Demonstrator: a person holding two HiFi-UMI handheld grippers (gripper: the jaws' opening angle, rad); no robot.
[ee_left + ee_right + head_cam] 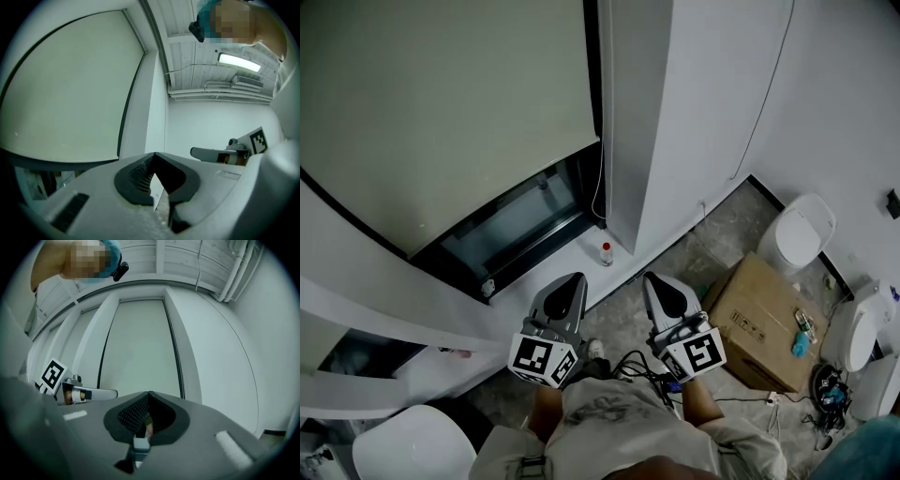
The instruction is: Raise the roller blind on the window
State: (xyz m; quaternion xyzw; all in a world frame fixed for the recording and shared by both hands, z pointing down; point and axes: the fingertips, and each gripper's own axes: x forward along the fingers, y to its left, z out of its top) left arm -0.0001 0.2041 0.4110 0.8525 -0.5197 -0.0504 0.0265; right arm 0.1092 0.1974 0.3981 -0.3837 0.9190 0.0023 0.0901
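Raising hasn't begun. The pale fabric roller blind (441, 122) hangs almost full length over the window, with a dark strip of glass showing below it. The left gripper (569, 283) and right gripper (659, 281) sit close to the body, jaws closed on nothing. The next move likely means reaching for the thin white cord (602, 178) at the blind's right edge, tight against the white pillar (647, 122). The floor ahead is open, but a brown cardboard box (759, 323) crowds the right.

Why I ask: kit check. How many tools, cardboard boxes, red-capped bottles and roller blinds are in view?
Tool: 2 (left tool, right tool)
Roller blind: 1
Cardboard box: 1
Red-capped bottle: 1
Total: 5
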